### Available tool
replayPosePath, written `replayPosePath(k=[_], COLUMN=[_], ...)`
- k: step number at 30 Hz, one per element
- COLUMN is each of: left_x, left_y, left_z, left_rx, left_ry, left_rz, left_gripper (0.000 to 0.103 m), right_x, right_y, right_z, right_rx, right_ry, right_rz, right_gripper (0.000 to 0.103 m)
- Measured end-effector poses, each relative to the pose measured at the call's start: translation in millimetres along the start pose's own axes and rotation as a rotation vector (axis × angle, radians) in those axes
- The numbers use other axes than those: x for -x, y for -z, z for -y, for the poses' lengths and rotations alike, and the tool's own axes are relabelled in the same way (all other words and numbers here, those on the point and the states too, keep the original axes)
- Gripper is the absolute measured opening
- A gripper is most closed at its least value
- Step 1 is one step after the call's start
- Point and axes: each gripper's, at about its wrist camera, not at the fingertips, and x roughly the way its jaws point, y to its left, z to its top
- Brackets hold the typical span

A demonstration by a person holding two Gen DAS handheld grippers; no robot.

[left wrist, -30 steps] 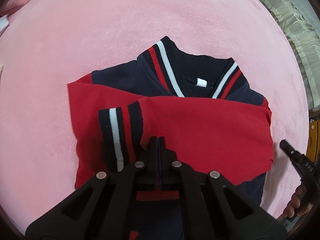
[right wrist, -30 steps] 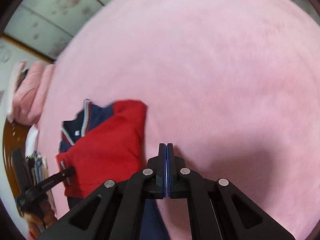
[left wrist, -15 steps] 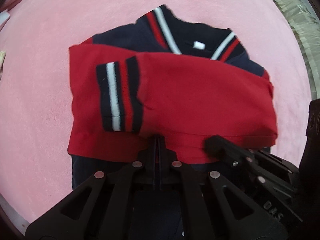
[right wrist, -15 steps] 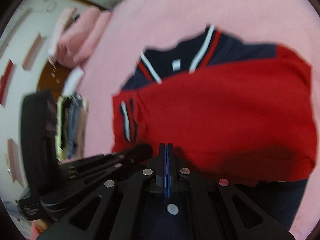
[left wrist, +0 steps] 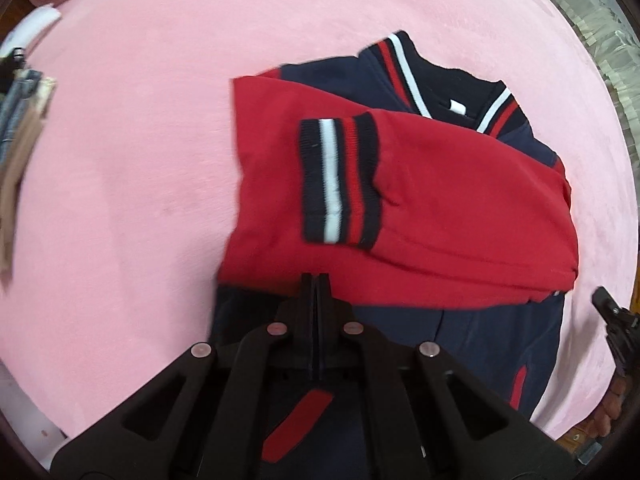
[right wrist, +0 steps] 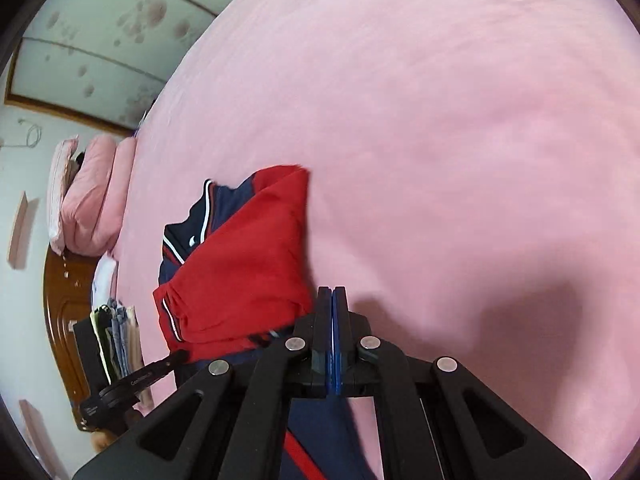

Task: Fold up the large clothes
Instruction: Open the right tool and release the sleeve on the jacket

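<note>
A navy and red jacket [left wrist: 440, 216] lies on the pink bed cover [left wrist: 140, 140], both red sleeves folded across its chest, a striped cuff [left wrist: 338, 180] on top, collar [left wrist: 404, 64] at the far end. My left gripper [left wrist: 316, 278] is shut and empty, just above the lower edge of the red sleeves. My right gripper [right wrist: 332, 292] is shut and empty, beside the jacket's [right wrist: 240, 256] right edge over the pink cover [right wrist: 440, 140]. Its fingertips [left wrist: 604, 300] show at the right edge of the left wrist view.
Pink pillows [right wrist: 92, 196] and a wooden headboard [right wrist: 64, 312] lie at the bed's head. A stack of folded clothes [left wrist: 20, 128] sits at the left bed edge, also in the right wrist view [right wrist: 120, 336]. A lace curtain [left wrist: 592, 28] hangs at far right.
Both grippers have drawn back from over the jacket. The right gripper swung out to the jacket's right side and now faces the bare pink cover. The jacket has not moved.
</note>
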Motion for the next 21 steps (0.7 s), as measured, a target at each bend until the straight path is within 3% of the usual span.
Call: replayPosePath(k=[4, 9, 15, 17, 20, 21], left_x=[21, 39, 45, 53, 59, 62], left_y=[26, 65, 115, 125, 144, 151], left_z=[-9, -13, -8, 0, 1, 0], left_rx=[0.004, 0.016, -0.004, -0.021, -0.029, -0.023], left_ry=[-0.035, -0.017, 0.02, 0.022, 0.028, 0.038], left_rz=[0.028, 0.013, -0.042, -0.056, -0.077, -0.078], left_gripper=[0.001, 0.001, 0.002, 0.006, 0.041, 0.053], right_x=[41, 39, 39, 45, 52, 54], right_y=[14, 64, 118, 134, 156, 164], right_z=[10, -15, -36, -43, -53, -56], right_rx=[-0.016, 0.011, 0.104, 0.149, 0.207, 0.214], right_ry=[0.008, 0.06, 0.114, 0.131, 0.143, 0.137], right_rz=[0.024, -0.007, -0.111, -0.128, -0.132, -0.129], right_gripper=[0.0, 0.003, 0.004, 0.016, 0.04, 0.041])
